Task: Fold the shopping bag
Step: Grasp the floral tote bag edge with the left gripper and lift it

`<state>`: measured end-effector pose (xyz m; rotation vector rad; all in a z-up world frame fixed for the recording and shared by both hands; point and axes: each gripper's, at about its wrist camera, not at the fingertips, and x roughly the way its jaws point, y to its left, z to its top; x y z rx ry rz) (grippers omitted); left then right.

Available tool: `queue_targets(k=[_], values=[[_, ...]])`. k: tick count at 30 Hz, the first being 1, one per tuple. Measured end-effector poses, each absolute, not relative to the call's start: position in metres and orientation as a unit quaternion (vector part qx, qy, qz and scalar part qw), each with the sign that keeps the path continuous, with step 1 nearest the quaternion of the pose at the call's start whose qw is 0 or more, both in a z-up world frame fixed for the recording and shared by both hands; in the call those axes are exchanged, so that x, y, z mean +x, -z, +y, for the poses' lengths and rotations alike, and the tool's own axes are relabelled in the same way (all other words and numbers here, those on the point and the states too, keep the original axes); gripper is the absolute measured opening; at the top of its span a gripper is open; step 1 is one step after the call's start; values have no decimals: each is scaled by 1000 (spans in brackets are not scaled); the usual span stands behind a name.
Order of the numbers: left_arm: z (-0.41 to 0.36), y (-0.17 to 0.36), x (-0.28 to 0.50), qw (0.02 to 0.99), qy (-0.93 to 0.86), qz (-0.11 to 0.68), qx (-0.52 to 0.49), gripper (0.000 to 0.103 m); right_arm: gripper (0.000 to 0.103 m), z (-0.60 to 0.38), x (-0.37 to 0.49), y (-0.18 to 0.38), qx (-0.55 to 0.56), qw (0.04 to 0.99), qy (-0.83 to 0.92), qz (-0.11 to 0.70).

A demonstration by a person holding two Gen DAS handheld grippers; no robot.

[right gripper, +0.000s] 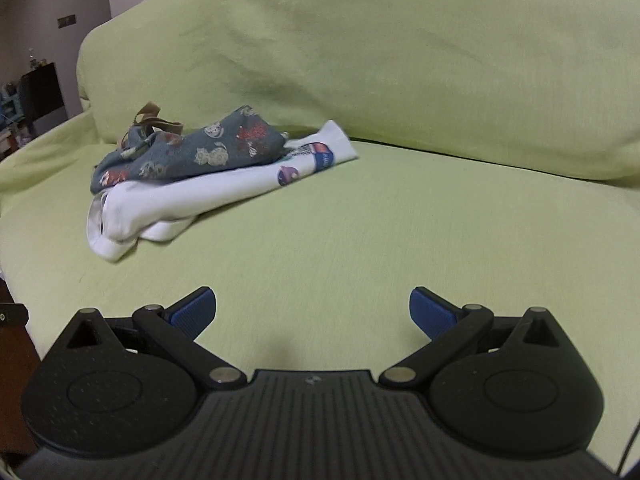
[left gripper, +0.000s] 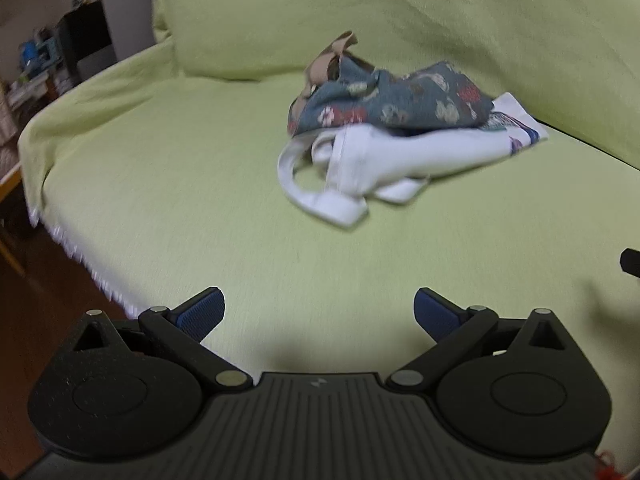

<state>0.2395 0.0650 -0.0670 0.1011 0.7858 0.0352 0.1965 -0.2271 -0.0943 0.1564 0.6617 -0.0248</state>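
Two crumpled cloth bags lie in a heap on the green-covered sofa seat. A white bag (left gripper: 384, 160) (right gripper: 180, 200) with printed patches and looped white handles is underneath. A blue patterned bag (left gripper: 400, 100) (right gripper: 192, 152) with tan handles (left gripper: 328, 60) (right gripper: 152, 120) rests on top of it. My left gripper (left gripper: 319, 312) hovers open over bare seat, well short of the heap. My right gripper (right gripper: 312, 310) is open too, with the heap ahead and to its left. Neither holds anything.
The sofa's backrest (right gripper: 360, 60) rises behind the bags. The seat's left edge (left gripper: 80, 256) carries a white fringe, with dark wooden floor (left gripper: 44, 320) below. Cluttered shelves and a dark cabinet (left gripper: 86, 40) stand far left. Open seat (right gripper: 440, 240) stretches right of the heap.
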Motion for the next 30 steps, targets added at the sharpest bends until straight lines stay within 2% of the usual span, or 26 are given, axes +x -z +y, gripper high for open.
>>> queue_targets(k=[6,13,15,17,19,26,27,28,29,30], values=[[67,54,327,942,45,328,61,101,102,-225,292,113,22,930,-39,365],[51,44,437,949,76,300,68,99,102,-219,413,106,-2,945,-82,317],[50,49,460,948,74,304,56,94,102,-220,448,102,9,948,-86,305],[53,56,478,946,77,312,34,92,102,-223,478,99,20,953,-92,289],[56,64,491,944,75,321,14,79,102,-225,503,99,39,954,-102,278],[59,73,498,954,79,288,14,79,101,-212,561,115,76,947,-132,283],[59,73,498,954,81,286,17,73,98,-211,564,118,87,942,-141,290],[59,73,498,955,84,285,21,61,95,-211,566,121,99,937,-152,298],[59,73,498,955,87,284,25,56,68,-210,568,125,111,932,-162,305],[60,73,494,956,89,280,28,49,28,-209,570,128,123,926,-172,313]])
